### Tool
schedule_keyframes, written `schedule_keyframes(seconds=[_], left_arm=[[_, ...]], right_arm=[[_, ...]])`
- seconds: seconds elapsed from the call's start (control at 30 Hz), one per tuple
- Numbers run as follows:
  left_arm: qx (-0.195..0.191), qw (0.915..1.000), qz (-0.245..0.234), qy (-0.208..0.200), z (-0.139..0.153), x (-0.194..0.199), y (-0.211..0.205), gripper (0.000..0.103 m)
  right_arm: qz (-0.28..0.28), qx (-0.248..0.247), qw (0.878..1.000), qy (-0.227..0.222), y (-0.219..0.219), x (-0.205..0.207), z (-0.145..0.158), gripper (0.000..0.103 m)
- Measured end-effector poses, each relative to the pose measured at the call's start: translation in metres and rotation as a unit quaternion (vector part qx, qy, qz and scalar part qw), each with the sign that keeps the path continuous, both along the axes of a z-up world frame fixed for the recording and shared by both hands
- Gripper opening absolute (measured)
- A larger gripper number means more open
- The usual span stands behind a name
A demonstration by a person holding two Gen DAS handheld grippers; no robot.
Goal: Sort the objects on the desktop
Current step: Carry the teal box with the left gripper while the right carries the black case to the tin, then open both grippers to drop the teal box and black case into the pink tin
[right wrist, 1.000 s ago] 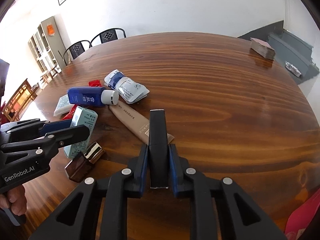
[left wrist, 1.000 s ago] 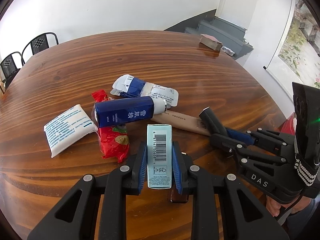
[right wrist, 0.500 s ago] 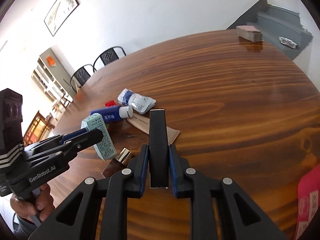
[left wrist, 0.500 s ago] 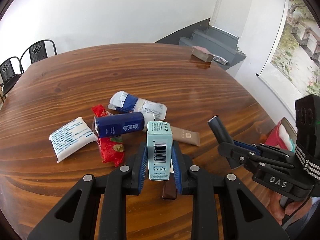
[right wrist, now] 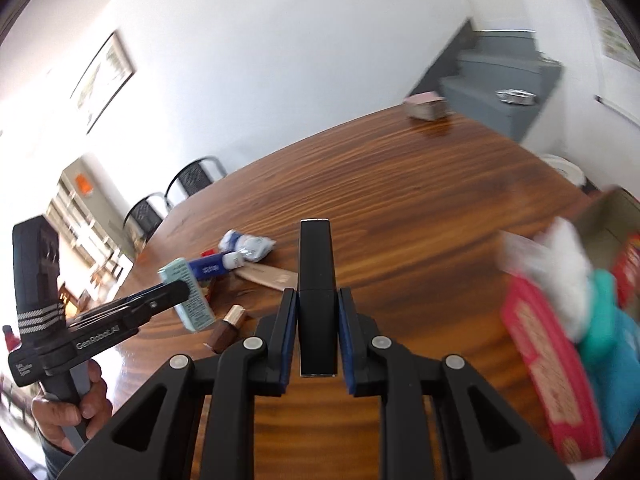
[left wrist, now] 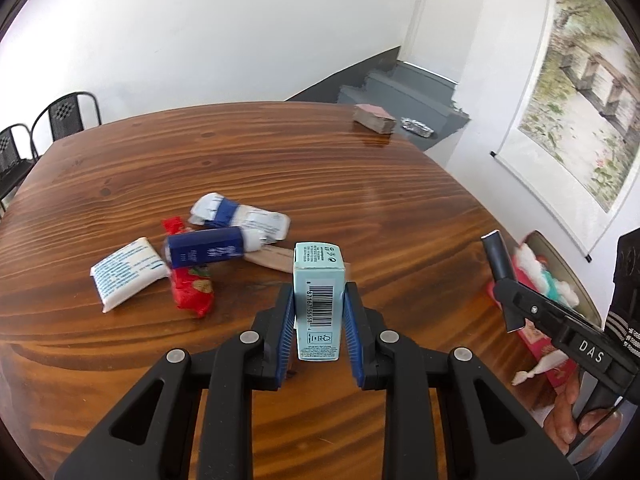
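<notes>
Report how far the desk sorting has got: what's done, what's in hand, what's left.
Done: the box at the table's right edge already holds white and teal items. In hand: the left gripper is shut on a pale green carton, the right gripper on a black stick case. Left on the table: blue bottle, white pouch, red packet, sachets, beige tube, brown bottle.

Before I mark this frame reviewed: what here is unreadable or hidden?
- Container and its contents, right wrist view: motion-blurred, cut by the frame edge.
- Brown bottle: hidden in left wrist view behind the teal box.
- Blue bottle label: blurred, too small.
- Black tube markings: none visible.
</notes>
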State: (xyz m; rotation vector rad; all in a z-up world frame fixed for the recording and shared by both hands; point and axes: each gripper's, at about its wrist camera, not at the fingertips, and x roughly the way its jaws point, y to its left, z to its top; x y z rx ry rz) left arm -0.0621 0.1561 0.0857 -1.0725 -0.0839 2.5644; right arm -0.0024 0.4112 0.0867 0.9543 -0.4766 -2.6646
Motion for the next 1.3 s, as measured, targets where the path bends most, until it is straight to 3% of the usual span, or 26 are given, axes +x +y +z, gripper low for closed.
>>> schedule_keyframes(seconds=[0.3,0.63,1.07,1.3], left_arm=[[0.011,0.9969,-0.075,0.019,0.021,0.026,0.067,0.026],[0.023,0.9831,-0.181,0.013,0.031,0.047,0.162,0.026],[0.020,0.9669,-0.254,-0.008,0.021,0.051,0.258,0.026],[0.001,0.9656,-0.260,-0.011,0.007,0.047,0.282,0.027]], right_arm=[[-0.115,0.038,0.990,0.066,0.070,0.066,0.035,0.022],[-0.206,0.044,0.977,0.037,0.149,0.099,0.020,0.022],[-0.219,0.037,0.975,0.015,0.177,0.101,0.006,0.022],[-0.222,0.037,0.974,0.004,0.186,0.097,-0.004,0.022]])
